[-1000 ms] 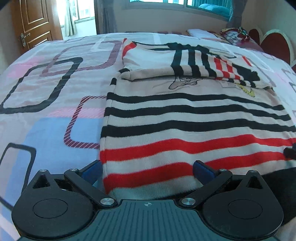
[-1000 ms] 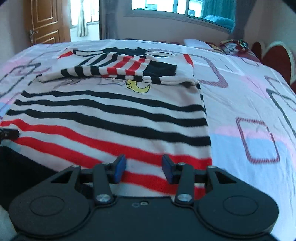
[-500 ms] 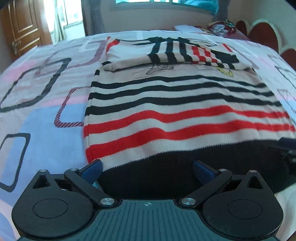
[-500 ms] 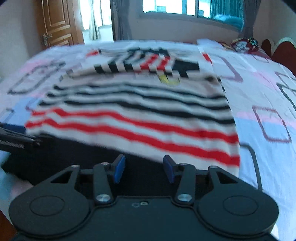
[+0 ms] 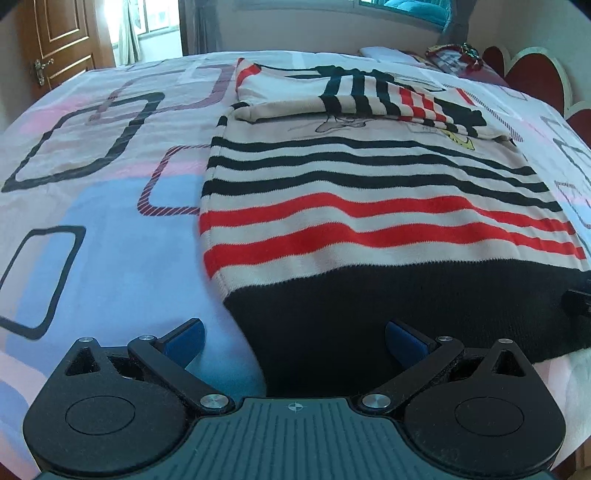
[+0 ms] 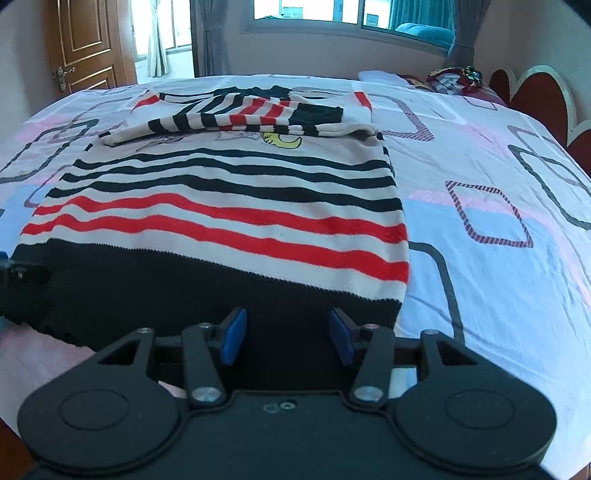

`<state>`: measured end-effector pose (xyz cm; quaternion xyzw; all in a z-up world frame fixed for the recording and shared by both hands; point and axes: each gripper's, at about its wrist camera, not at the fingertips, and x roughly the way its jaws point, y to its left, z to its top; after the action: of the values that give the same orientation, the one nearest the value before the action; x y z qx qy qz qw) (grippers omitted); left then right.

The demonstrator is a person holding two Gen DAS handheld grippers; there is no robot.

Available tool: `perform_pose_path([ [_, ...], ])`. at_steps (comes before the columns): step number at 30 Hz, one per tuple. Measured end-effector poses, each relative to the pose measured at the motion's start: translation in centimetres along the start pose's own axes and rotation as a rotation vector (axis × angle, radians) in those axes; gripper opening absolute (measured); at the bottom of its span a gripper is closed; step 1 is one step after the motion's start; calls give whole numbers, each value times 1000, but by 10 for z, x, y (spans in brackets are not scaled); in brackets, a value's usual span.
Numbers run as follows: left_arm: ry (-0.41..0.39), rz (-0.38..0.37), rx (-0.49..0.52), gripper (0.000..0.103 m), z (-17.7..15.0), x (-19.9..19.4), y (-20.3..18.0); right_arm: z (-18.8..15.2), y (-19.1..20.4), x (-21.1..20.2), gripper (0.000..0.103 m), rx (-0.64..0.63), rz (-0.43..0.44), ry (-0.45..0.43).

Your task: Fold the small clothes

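Your left gripper (image 5: pixel 293 341) sits nearest, fingers spread wide and holding nothing, poised over the near left corner of the striped sweater (image 5: pixel 369 206), at its black hem. Your right gripper (image 6: pixel 287 336) is also spread, moderately, empty, over the black hem close to the near right corner. The sweater lies flat on the bed (image 6: pixel 498 229), black band nearest, then red stripes, then black stripes. Farther off, its sleeves (image 6: pixel 243 114) are folded across the chest, above a small yellow moon motif. Beyond the bed stand a wooden door (image 6: pixel 92 40) at far left and a window (image 6: pixel 332 14).
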<state>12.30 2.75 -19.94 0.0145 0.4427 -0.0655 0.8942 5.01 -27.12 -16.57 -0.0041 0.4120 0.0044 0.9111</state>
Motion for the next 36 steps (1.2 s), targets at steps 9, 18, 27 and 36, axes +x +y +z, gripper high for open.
perform_pose_path([
  [9, 7, -20, -20, 103, -5, -2, 8, -2, 4, -9, 63, 40, 23, -13],
  [18, 16, -46, -49, 103, -6, -6, 7, 5, 13, -26, 62, 49, 33, -46],
  [27, -3, -107, -111, 69, -10, -12, 24, 1, -32, -11, 61, 149, -15, 0],
  [36, 38, -178, -148, 57, -6, -11, 22, -5, -49, 4, 62, 181, -12, 44],
])
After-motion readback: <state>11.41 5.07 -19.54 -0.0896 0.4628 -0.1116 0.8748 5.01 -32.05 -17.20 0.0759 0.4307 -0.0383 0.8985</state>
